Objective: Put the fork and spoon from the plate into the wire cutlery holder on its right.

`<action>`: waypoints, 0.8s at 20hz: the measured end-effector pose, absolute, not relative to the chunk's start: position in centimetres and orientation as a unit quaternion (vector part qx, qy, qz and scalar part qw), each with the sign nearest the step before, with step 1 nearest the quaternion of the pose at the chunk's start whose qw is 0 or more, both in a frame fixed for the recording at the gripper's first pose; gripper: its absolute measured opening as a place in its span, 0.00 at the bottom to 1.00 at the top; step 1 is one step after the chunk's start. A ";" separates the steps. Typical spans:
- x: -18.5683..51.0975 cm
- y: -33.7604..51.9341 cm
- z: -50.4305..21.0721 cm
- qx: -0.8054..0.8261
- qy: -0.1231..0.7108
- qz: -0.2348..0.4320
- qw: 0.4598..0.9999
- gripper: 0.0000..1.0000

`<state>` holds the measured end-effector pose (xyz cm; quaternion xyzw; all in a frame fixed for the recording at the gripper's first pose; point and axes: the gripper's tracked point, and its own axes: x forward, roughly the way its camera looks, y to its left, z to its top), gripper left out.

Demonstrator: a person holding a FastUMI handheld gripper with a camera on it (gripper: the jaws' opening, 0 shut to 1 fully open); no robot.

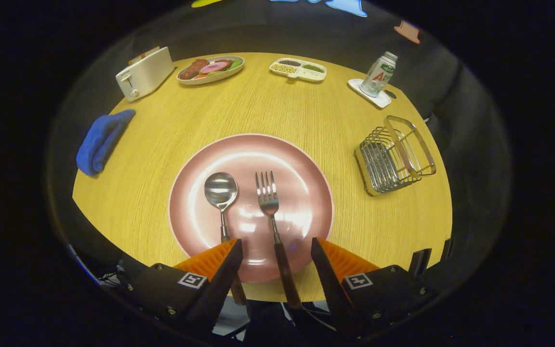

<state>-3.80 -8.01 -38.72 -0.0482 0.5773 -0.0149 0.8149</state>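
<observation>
A pink round plate (301,168) lies on the wooden table just ahead of my fingers. On it rest a spoon (220,191) to the left and a fork (268,197) to the right, both with dark wooden handles pointing back toward me. My gripper (277,248) is open above the plate's near rim. The fork's handle runs through the gap between the fingers without touching them. The spoon's handle passes under the left finger. A wire cutlery holder (393,155) stands on the table to the right of the plate, apart from it.
Beyond the plate stand a white toaster (143,73), a plate of toy food (211,69), a divided snack tray (298,69) and a bottle (378,74) on a white coaster. A blue cloth (101,140) lies at the table's left edge.
</observation>
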 end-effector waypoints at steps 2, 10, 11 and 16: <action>-3.7 -8.1 -39.3 -0.046 0.580 -0.010 0.813 0.86; -4.4 -8.4 -41.0 -0.083 0.600 0.022 0.795 0.70; -4.9 -8.6 -41.8 -0.091 0.611 0.027 0.786 0.48; -5.2 -7.7 -41.7 -0.065 0.620 0.036 0.781 0.10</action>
